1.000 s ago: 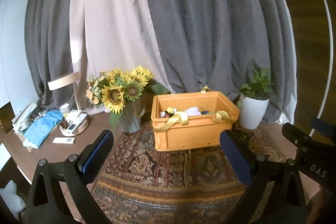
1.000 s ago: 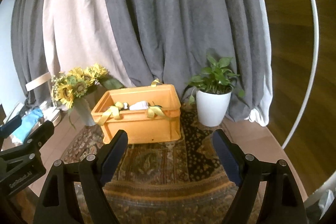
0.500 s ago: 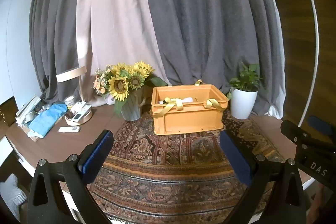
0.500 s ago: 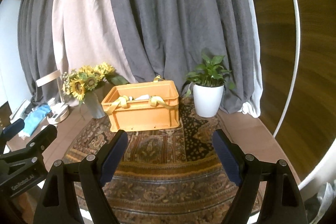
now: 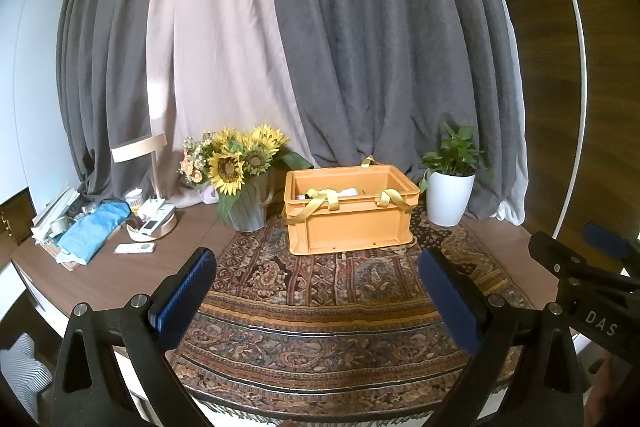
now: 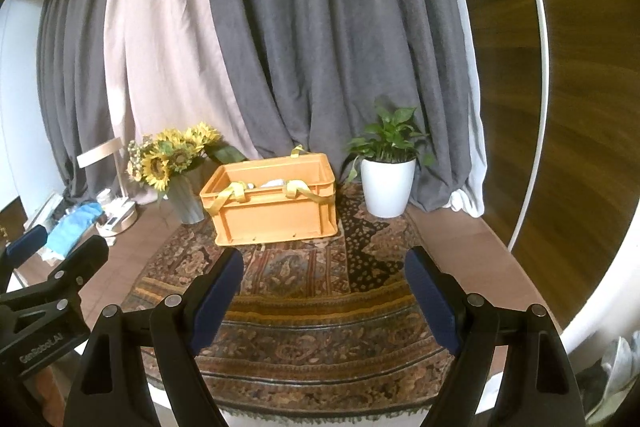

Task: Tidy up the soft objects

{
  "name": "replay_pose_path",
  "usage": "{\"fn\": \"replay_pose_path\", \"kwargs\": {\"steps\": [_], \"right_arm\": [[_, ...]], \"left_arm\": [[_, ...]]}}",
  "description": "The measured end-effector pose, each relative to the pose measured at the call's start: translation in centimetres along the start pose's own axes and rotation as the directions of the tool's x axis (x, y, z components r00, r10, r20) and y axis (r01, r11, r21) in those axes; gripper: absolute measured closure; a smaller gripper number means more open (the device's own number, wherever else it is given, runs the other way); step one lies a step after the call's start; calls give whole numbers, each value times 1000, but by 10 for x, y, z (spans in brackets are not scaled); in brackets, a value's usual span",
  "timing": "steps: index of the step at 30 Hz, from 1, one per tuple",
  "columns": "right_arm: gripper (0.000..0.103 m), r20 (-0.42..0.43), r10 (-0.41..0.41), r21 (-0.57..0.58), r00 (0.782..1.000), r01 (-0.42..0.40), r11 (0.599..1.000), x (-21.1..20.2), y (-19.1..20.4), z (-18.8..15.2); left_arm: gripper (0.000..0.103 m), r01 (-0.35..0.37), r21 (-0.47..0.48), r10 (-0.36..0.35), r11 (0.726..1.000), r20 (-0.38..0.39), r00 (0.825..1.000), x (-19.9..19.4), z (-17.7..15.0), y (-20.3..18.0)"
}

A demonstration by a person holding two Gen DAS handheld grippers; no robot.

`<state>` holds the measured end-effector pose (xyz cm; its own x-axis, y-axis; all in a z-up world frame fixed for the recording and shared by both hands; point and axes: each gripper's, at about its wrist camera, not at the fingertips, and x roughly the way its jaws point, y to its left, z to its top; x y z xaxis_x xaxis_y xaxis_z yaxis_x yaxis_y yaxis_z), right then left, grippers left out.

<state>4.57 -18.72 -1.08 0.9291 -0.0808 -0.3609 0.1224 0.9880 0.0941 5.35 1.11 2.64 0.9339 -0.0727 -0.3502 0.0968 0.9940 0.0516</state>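
Observation:
An orange crate (image 5: 350,215) stands on a patterned rug, also in the right wrist view (image 6: 276,205). Yellow straps (image 5: 320,201) hang over its front rim, and a white soft item (image 5: 347,191) shows inside. My left gripper (image 5: 318,301) is open and empty, held well back from the crate over the rug's near edge. My right gripper (image 6: 324,303) is open and empty, also well back from the crate. Each gripper shows at the side of the other's view.
A vase of sunflowers (image 5: 240,179) stands left of the crate, a white potted plant (image 5: 450,187) to its right. A blue cloth (image 5: 94,227), a round tray of remotes (image 5: 152,223) and a lamp (image 5: 140,151) sit at the left. Curtains hang behind.
Both grippers have pulled back and away from the crate, which now looks smaller and farther. More of the rug's near edge is in view. Both stay open.

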Motion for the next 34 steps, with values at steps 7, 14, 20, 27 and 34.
{"fn": "replay_pose_path", "kwargs": {"steps": [7,14,20,27,34], "right_arm": [[19,-7,3,-2,1000,-3,1000,-8,2,-4],[19,-6,-4,-2,1000,4,1000,-15,-1,-6],[19,-5,-8,-1,1000,8,1000,-17,-3,-7],[19,-3,-8,3,1000,8,1000,-20,-5,-7],[19,-3,-6,1,1000,6,1000,-19,-5,-7]], "left_arm": [[0,2,0,-2,1000,2,1000,-8,-2,0],[0,5,7,-5,1000,8,1000,-12,-3,-3],[0,4,5,-4,1000,17,1000,-15,-3,-6],[0,4,12,-5,1000,24,1000,-18,-2,-9],[0,-1,11,1,1000,28,1000,-21,-2,-9]]}}
